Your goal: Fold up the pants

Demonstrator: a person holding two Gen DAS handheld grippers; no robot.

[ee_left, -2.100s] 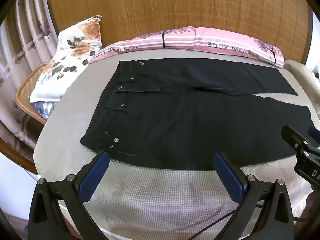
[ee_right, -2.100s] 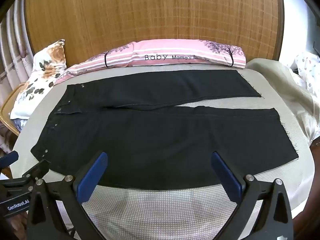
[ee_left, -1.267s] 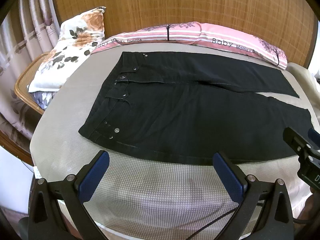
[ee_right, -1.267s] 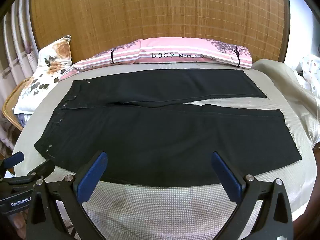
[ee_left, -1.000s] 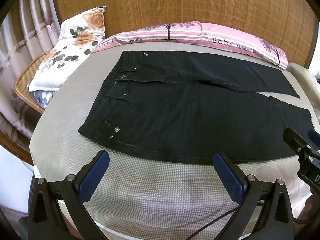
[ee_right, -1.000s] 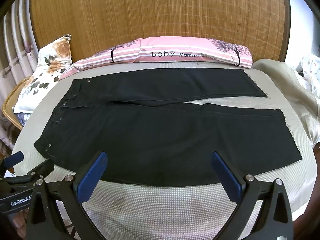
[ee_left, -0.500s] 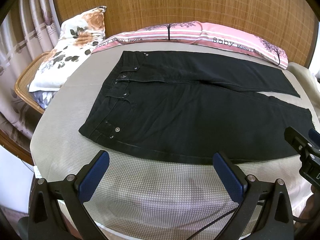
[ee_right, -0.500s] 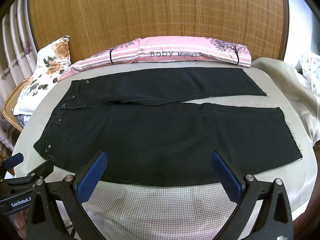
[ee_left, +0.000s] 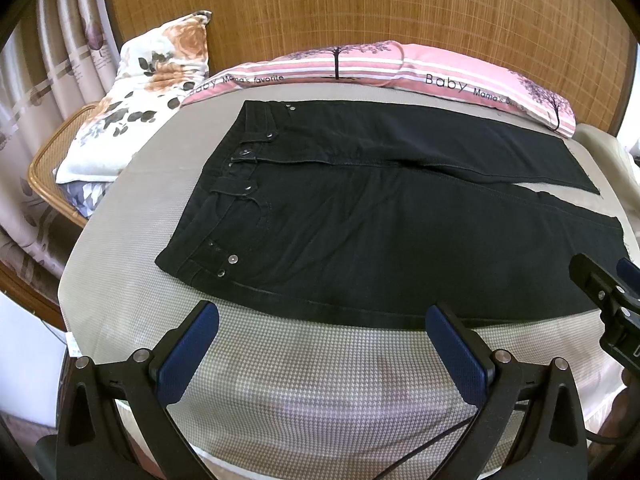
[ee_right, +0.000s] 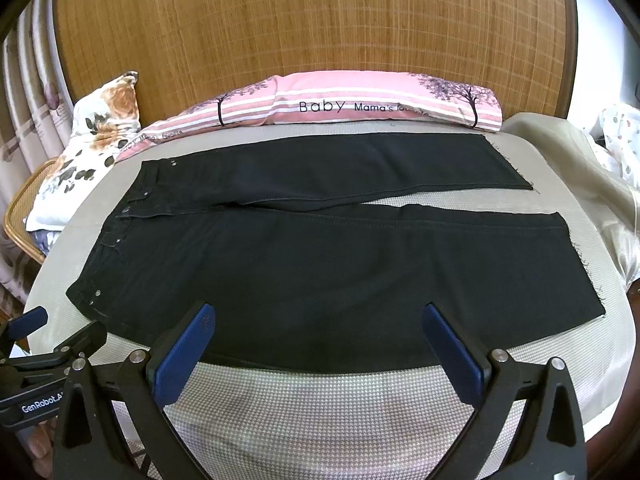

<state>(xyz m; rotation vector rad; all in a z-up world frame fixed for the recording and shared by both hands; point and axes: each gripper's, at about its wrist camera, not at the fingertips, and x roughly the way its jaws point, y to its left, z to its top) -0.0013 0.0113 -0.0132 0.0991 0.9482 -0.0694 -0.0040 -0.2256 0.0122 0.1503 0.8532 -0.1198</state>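
Black pants (ee_left: 360,216) lie flat on the grey bed (ee_left: 320,380), waistband to the left, both legs spread apart toward the right; they also show in the right wrist view (ee_right: 320,264). My left gripper (ee_left: 320,316) is open and empty, hovering just in front of the near edge of the pants below the waist end. My right gripper (ee_right: 318,318) is open and empty, over the near edge of the near leg. Each gripper shows at the edge of the other's view.
A long pink striped pillow (ee_right: 360,100) lies along the bamboo headboard (ee_right: 312,20). A floral pillow (ee_left: 148,88) leans at the back left above a wicker chair (ee_left: 48,160). A beige blanket (ee_right: 580,168) sits at the right. Curtains hang at the left.
Both grippers rose and tilted slightly about two seconds ago, then held nearly still. The pants have not moved.
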